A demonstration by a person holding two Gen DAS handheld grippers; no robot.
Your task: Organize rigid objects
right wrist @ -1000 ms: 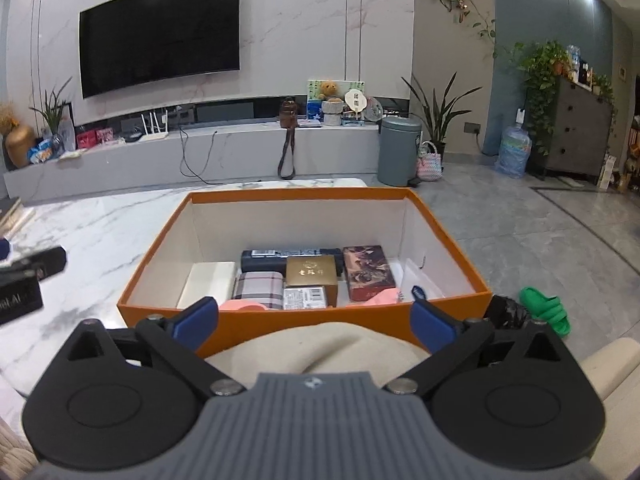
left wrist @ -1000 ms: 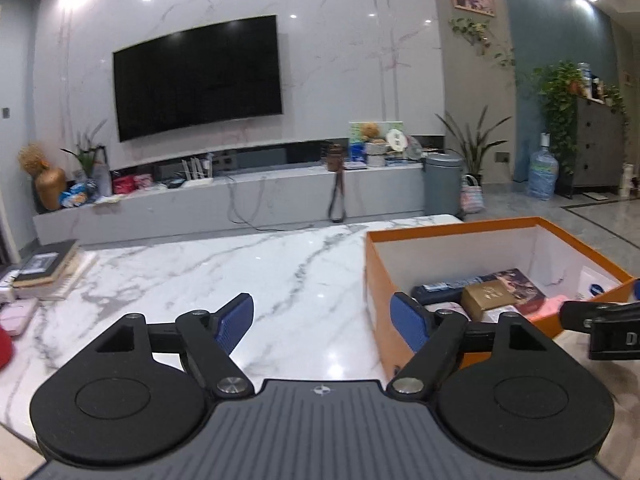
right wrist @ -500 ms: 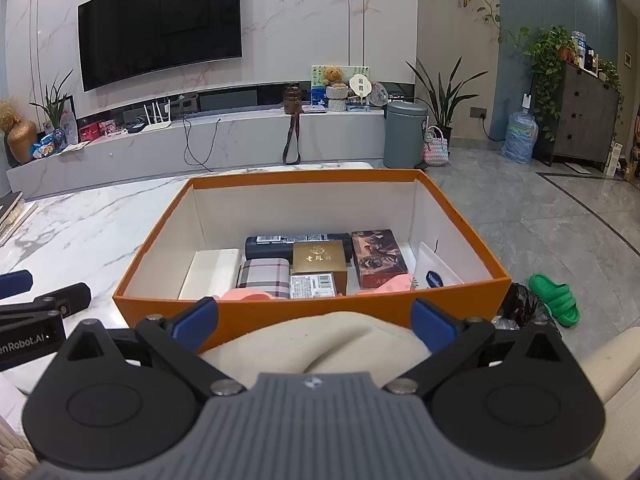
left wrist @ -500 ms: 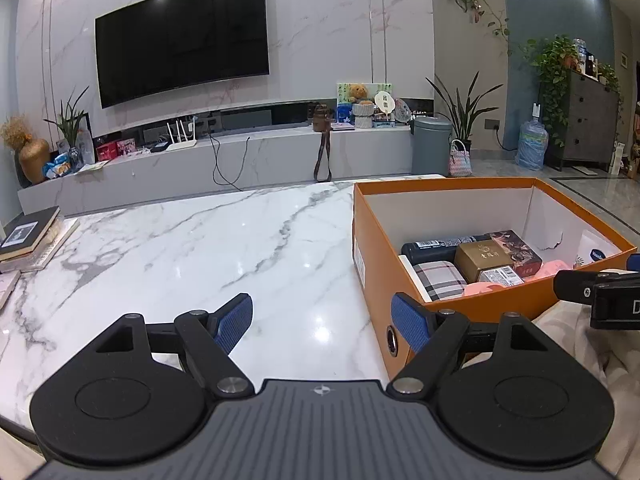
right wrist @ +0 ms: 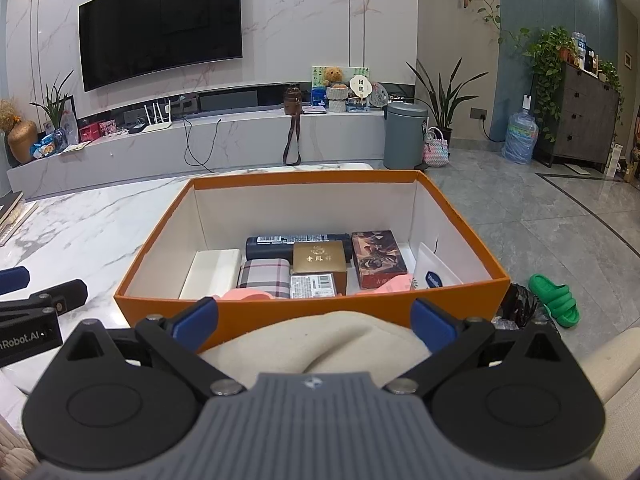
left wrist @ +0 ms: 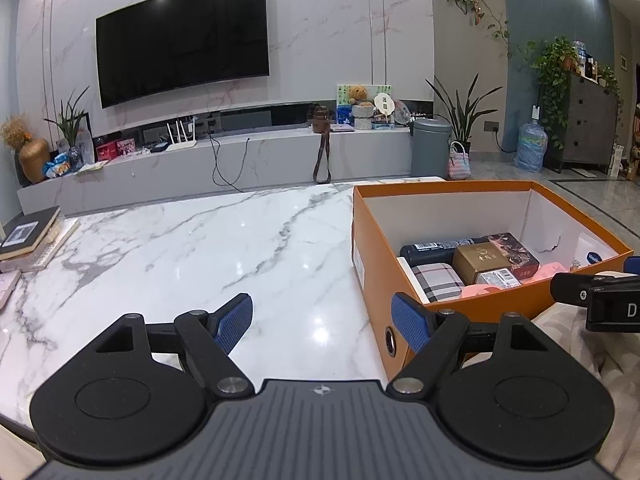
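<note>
Marble table [left wrist: 168, 248]; box [right wrist: 256, 314] before right tongs [right wrist: 316, 322]

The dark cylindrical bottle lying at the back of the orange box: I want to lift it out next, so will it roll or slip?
The dark bottle lies on its side, so once freed it would probably roll. For now the gold box and plaid case seem to hem it in. Its smooth, rounded surface may slip between the pads.
</note>
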